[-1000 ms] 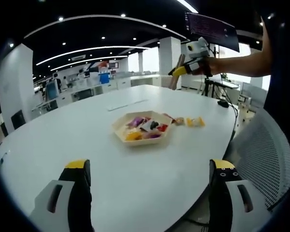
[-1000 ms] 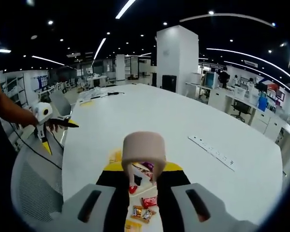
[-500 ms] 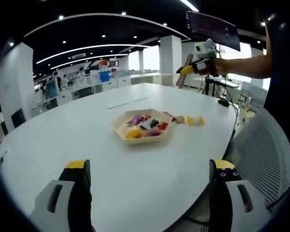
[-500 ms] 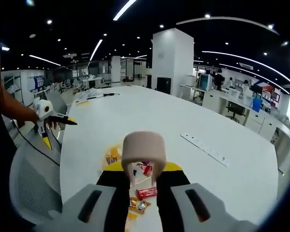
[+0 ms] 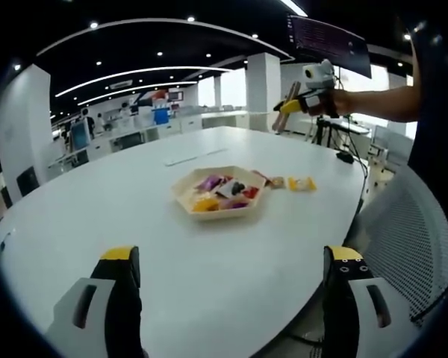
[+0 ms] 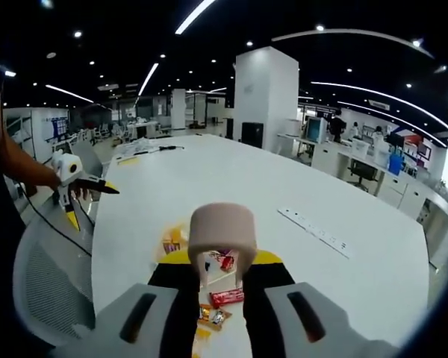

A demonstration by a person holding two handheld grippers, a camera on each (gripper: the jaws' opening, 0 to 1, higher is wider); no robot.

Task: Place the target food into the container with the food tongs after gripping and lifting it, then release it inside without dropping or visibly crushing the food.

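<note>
From the left gripper view, the left tongs stand wide apart and hold nothing, low over the near edge of the white bench. Farther along sits the container, already holding wrapped snacks; two loose snacks lie just right of it. Beyond, the right tongs hang high in the air, closed on the food tongs. They seem nearer the snacks.

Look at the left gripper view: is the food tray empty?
No, the tray on the white table holds several colourful wrapped snacks.
</note>
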